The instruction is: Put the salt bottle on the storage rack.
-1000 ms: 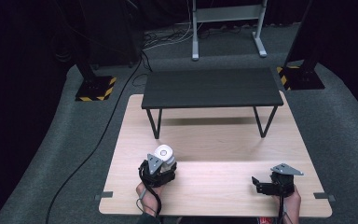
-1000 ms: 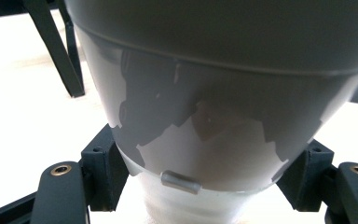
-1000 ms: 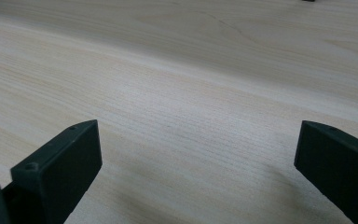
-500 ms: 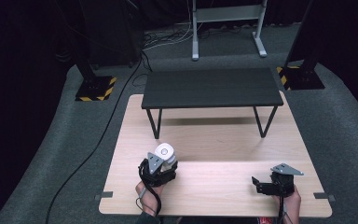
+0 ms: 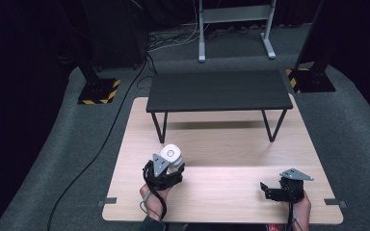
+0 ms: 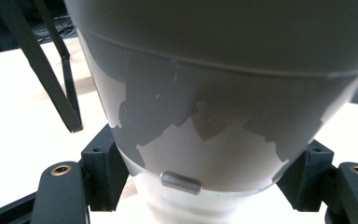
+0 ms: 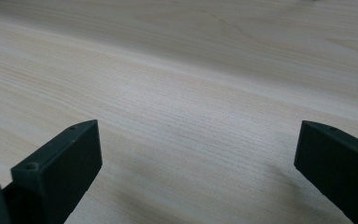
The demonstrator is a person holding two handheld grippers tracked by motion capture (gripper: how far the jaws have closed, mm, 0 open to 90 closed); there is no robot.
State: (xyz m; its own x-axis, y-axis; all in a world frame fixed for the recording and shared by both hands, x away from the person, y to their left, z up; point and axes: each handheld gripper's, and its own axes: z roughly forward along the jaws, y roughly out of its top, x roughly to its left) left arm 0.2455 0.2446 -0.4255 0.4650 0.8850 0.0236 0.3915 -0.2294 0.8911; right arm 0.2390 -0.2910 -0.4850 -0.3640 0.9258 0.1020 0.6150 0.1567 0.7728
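Upright white cylinder, peeling grey patches, between left hand-held gripper jaws

1. A light wooden bench stands on grey carpet, lit from above.
2. On its far half sits a low black table on thin black legs, casting a shadow on the wood.
3. Two dark stands with yellow-and-black striped bases flank the far corners.
4. A black cable runs over the carpet at the left.
5. Behind, a grey metal frame stands against darkness.
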